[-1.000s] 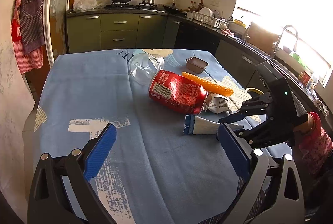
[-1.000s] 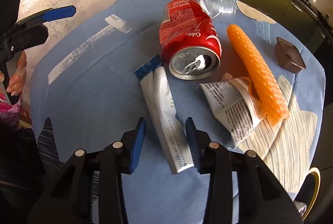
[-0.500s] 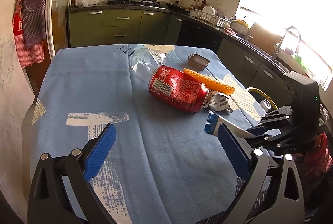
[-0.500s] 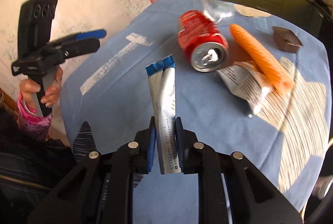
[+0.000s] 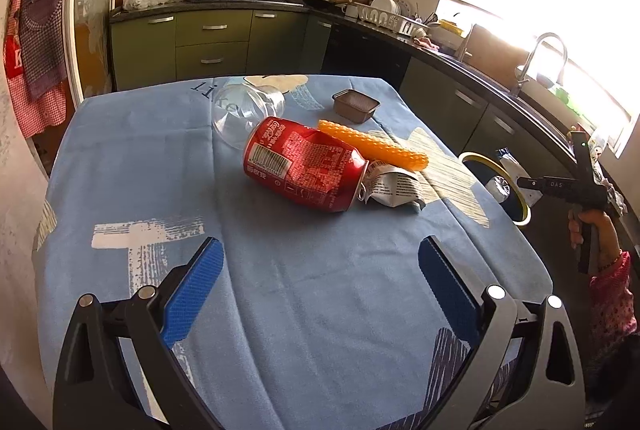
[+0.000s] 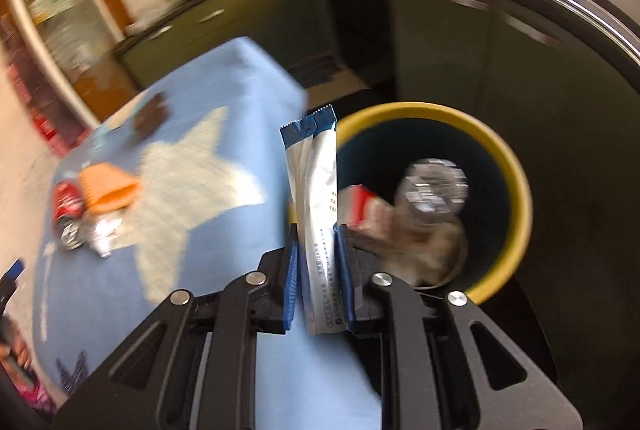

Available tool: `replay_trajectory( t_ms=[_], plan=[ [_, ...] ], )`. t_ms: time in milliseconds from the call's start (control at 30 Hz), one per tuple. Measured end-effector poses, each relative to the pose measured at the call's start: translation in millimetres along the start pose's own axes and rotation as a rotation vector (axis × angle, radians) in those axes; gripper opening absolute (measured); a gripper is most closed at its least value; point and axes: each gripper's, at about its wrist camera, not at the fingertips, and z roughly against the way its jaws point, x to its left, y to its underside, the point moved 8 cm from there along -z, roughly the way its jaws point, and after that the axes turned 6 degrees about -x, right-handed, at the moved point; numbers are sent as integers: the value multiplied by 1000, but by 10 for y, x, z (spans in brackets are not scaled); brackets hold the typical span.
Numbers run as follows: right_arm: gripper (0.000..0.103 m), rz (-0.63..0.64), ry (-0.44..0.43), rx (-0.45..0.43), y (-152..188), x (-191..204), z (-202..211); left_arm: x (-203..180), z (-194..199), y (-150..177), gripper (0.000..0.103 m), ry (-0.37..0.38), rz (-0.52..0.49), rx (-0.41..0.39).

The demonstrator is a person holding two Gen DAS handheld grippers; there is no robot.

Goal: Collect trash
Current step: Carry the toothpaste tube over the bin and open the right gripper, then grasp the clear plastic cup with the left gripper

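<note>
Worktop (image 5: 280,290), one: red can (image 5: 304,162) at centre; beside it one clear cup (image 5: 244,110), orange wrapper (image 5: 372,146), crumpled paper (image 5: 394,186); left hand-held gripper (image 5: 320,282) agape, empty. Right wrist view only: right hand-held gripper (image 6: 318,262) clamping one sachet (image 6: 316,198) beside bin (image 6: 516,166).

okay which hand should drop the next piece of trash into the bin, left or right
Right. The right hand-held gripper is already shut on the blue-and-white sachet, beside the yellow-rimmed bin off the table's edge. The left hand-held gripper is open and empty above the tablecloth, short of the red can.
</note>
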Motion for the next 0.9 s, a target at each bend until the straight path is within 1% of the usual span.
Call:
replay_trajectory(
  t_ms=[100,200,233,333,467,600,767,900],
  plan=[
    [19,-37,67,7,-29,-302,-156,-62,-39,-5,97,5,-9,7],
    [34,-88,123,-1,-51,-585,-259,-118,-67,6,97,6,-17,17],
    [42,-108,141,-15,-38,-665,-276,-135,-79,12,97,4,-21,22],
    [42,-159,133,-41,-42,-741,-278,-154,-100,22,97,3,-26,32],
    [42,-140,101,-57,-64,-629,-228,-184,-158,22,97,7,-28,44],
    [42,-122,70,-79,-100,-476,-157,-281,-221,-35,97,41,-37,53],
    [42,-85,31,-92,-113,-262,-103,-516,-321,-193,97,95,-109,55],
    [42,-59,18,-84,-73,-123,-77,-562,-414,-393,97,121,-131,65]
  ],
)
